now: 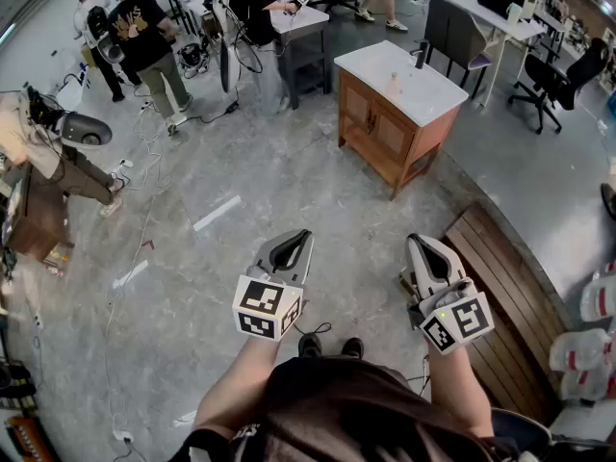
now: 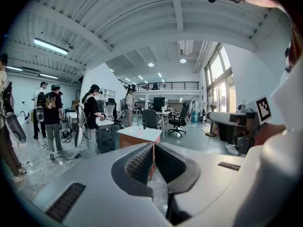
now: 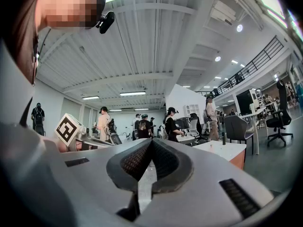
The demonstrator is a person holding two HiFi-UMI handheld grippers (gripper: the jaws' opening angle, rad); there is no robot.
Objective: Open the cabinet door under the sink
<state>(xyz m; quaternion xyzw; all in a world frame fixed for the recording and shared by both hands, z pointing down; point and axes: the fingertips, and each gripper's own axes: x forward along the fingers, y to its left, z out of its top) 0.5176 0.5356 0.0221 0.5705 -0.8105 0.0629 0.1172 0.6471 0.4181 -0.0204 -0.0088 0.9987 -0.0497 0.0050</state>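
The sink cabinet [image 1: 390, 123] is wooden with a white top and a dark faucet [image 1: 421, 56], and stands some way ahead on the grey floor. Its two panelled doors [image 1: 373, 121] face left and look closed. Both grippers are held close to the person's body, far short of the cabinet. My left gripper [image 1: 300, 235] is shut with nothing between its jaws, and so is my right gripper [image 1: 421, 242]. In the left gripper view the cabinet [image 2: 137, 137] shows just past the closed tips [image 2: 153, 144]. In the right gripper view the cabinet [image 3: 228, 152] lies right of the closed tips [image 3: 150, 141].
Several people stand at the back left near a desk [image 1: 298, 22], with cables [image 1: 144, 152] strewn over the floor. Office chairs [image 1: 558, 75] and tables stand at the back right. A raised wooden platform [image 1: 500, 277] and white containers [image 1: 587, 345] lie to my right.
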